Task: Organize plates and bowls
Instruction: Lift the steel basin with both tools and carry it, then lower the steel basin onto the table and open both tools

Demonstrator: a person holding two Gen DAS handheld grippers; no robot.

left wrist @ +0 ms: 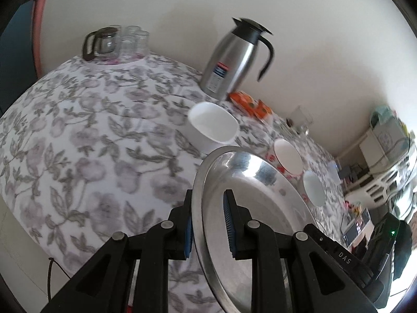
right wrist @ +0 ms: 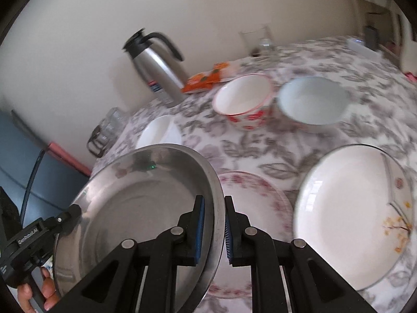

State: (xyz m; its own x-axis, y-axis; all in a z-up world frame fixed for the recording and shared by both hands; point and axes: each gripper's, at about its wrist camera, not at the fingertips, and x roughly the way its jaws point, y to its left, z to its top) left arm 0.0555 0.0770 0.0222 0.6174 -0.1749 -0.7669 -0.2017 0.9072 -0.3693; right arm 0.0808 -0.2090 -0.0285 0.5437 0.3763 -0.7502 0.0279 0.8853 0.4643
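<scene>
The round stainless-steel plate (left wrist: 250, 208) is held off the floral tablecloth (left wrist: 78, 135) by both grippers at once, each clamped on an opposite part of its rim. In the left wrist view the left gripper (left wrist: 208, 224) has its jaws nearly closed, with the plate's raised rim pinched between the two blue pads: one pad lies on the outer underside, the other on the shiny inner face. The plate stands tilted, its dish opening to the right of the fingers. In the right wrist view the right gripper (right wrist: 212, 230) is likewise almost closed on the rim, one blue pad inside the dish and the other against the outer wall, so that the plate spreads to the left of the fingers. At the plate's far left edge the left gripper's black body and a person's hand (right wrist: 39, 292) show.

On the cloth beyond lie a white square-cornered bowl (left wrist: 212, 126), a white bowl with red flowers (right wrist: 243, 100) and a pale blue bowl (right wrist: 311, 103), the last two just beside each other. A white plate with a dark rim and yellow blossoms (right wrist: 349, 208) lies at the right, and a pink-patterned glass plate (right wrist: 255, 198) sits partly hidden behind the steel one. A steel thermos jug with a black handle (left wrist: 234, 57) stands by the wall.
</scene>
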